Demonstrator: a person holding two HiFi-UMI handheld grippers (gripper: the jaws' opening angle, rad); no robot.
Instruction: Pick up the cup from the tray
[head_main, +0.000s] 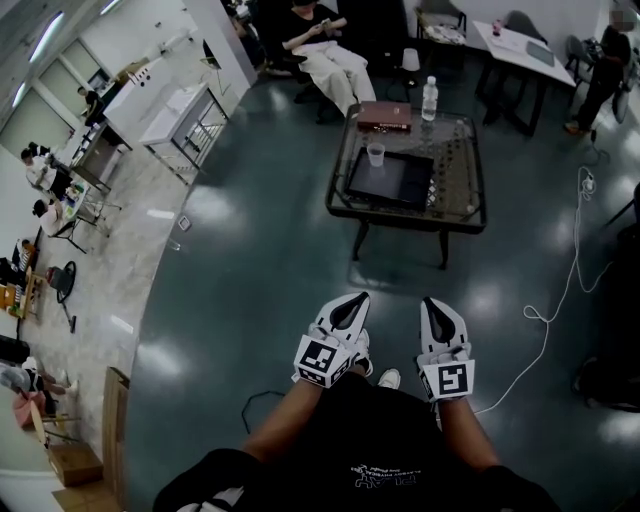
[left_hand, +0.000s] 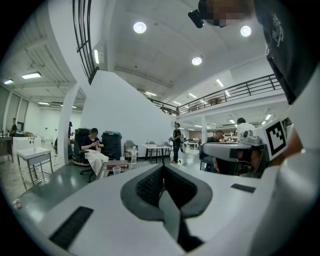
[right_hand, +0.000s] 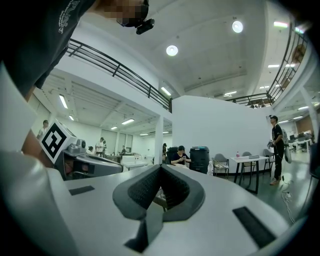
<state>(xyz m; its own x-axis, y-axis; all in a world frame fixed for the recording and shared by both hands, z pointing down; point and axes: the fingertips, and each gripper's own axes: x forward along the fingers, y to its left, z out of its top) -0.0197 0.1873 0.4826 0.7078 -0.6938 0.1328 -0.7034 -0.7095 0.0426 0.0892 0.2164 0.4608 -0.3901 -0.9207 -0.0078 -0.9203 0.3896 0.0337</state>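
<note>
You hold two grippers, a left gripper and a right gripper, and ahead you have one table with one tray, one cup, one bottle and one flat brown box.

The cup — far off — is too small to tell its contents.

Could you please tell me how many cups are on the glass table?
1: the clear cup stands at the black tray's far left corner; no other shows from here.
</note>
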